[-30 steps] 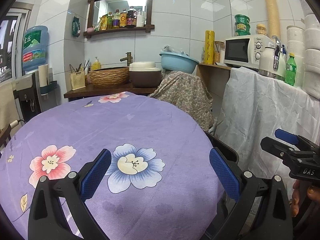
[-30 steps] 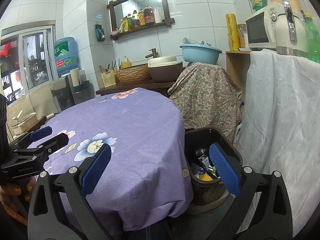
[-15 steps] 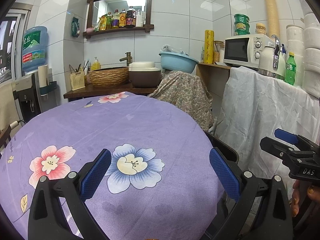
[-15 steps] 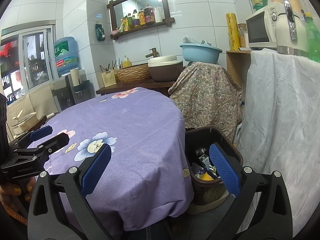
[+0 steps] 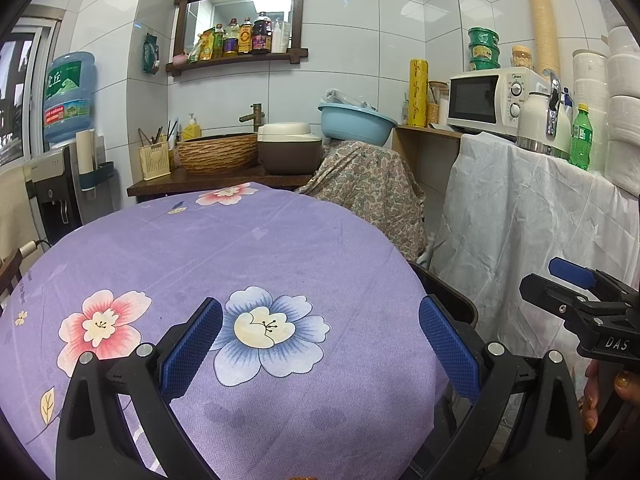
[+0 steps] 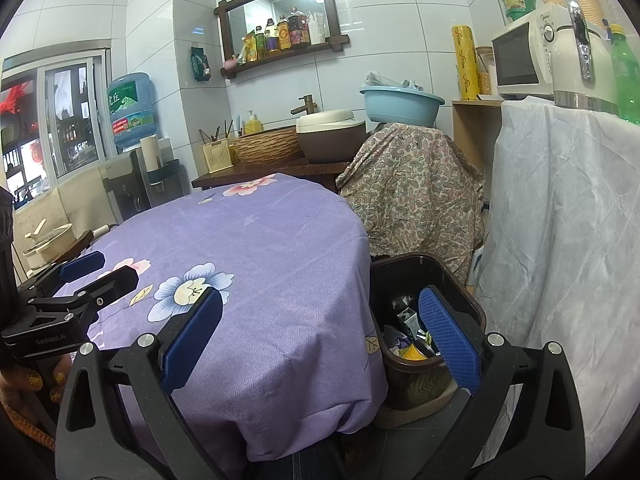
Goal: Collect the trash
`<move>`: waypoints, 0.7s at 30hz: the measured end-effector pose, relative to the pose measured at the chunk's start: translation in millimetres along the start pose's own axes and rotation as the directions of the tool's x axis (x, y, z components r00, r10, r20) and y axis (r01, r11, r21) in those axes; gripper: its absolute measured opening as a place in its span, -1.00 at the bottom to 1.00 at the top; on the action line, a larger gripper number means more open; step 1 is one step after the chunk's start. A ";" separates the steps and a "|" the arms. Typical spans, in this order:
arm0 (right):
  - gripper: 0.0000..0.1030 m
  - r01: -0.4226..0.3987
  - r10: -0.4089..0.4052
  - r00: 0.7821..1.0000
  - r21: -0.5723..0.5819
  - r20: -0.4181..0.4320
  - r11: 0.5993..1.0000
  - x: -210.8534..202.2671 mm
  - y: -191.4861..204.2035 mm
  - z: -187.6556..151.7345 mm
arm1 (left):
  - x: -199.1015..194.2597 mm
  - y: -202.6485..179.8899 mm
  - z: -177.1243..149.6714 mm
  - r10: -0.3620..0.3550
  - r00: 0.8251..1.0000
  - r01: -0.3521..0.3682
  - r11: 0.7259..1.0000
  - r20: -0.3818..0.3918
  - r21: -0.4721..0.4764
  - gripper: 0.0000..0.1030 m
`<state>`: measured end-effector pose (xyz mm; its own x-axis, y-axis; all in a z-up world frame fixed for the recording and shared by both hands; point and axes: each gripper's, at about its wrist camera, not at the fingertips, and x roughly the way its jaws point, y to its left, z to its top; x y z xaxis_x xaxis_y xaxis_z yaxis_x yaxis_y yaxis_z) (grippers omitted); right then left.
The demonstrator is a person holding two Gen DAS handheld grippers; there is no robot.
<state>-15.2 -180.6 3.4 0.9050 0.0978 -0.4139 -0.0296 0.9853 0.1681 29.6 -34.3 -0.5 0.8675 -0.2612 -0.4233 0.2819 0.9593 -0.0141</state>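
A dark brown trash bin (image 6: 460, 280) stands on the floor at the right edge of the round table; wrappers and a yellow can (image 6: 416, 350) lie inside it. Only the bin's rim (image 5: 452, 292) shows in the left wrist view. My left gripper (image 5: 320, 344) hangs open over the purple flowered tablecloth (image 5: 248, 252), nothing between its blue pads. My right gripper (image 6: 320, 332) is open too, straddling the table edge and the bin, empty. Each gripper shows in the other's view: the right gripper (image 5: 580, 292) at the right edge, the left gripper (image 6: 80, 280) at the left edge. I see no loose trash on the cloth.
Behind the table a wooden counter (image 5: 208, 182) carries a wicker basin, a rice cooker (image 5: 288, 146) and a utensil holder. A paisley-covered stand holds a blue basin (image 5: 354, 120). A white-draped shelf (image 5: 520, 208) with microwave, kettle and green bottle stands right. A water dispenser (image 5: 68, 96) stands left.
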 end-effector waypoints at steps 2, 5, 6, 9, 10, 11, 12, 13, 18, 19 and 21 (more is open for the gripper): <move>0.89 0.000 0.000 1.000 0.000 0.000 1.000 -0.2 0.0 -0.1 | -0.1 -0.1 -0.2 0.000 1.000 0.000 1.000 0.000 0.001 0.89; 0.89 -0.001 0.001 1.000 0.000 0.000 1.000 -0.2 0.0 0.1 | 0.1 0.0 -0.2 -0.005 1.000 0.005 1.000 -0.001 -0.004 0.89; 0.89 0.000 0.000 1.000 -0.001 0.000 1.000 -0.1 0.1 0.2 | 0.1 0.4 -0.5 -0.010 1.000 0.010 1.000 0.000 -0.010 0.89; 0.89 0.001 -0.001 1.000 0.000 0.000 1.000 -0.5 0.1 0.1 | -0.1 1.4 -0.8 -0.016 1.000 0.016 1.000 0.001 -0.018 0.89; 0.89 0.001 -0.001 1.000 0.000 0.000 1.000 0.0 0.0 0.3 | 0.6 0.8 -0.5 -0.014 1.000 0.014 1.000 -0.001 -0.015 0.89; 0.89 0.002 -0.002 1.000 0.001 -0.001 1.000 0.1 -0.2 -0.1 | 1.0 0.1 -0.4 -0.008 1.000 0.008 1.000 -0.002 -0.010 0.89; 0.89 0.002 -0.002 1.000 0.002 -0.003 1.000 1.2 -0.6 -1.2 | 1.1 0.0 -0.2 -0.005 1.000 0.005 1.000 -0.002 -0.007 0.89; 0.89 0.001 -0.001 1.000 0.003 -0.004 1.000 1.9 -1.0 -1.9 | 0.9 0.3 -0.4 -0.005 1.000 0.005 1.000 0.000 -0.006 0.89; 0.89 0.000 0.000 1.000 -0.001 -0.001 1.000 2.9 -2.2 -3.0 | -1.3 3.2 -0.8 -0.026 1.000 0.026 0.999 0.008 -0.025 0.89; 0.89 -0.001 0.001 1.000 -0.002 -0.001 1.000 2.9 -2.3 -3.2 | -1.1 3.4 -0.5 -0.021 1.000 0.021 1.000 0.009 -0.023 0.89; 0.89 -0.001 0.001 1.000 -0.002 -0.002 1.000 2.7 -2.6 -3.4 | -0.8 3.1 0.3 -0.004 1.000 0.004 1.000 0.006 -0.016 0.89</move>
<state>-14.1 -182.5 -1.2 0.9043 0.0985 -0.4155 -0.0307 0.9855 0.1669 29.9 -31.2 0.1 0.8689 -0.2659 -0.4175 0.2791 0.9598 -0.0304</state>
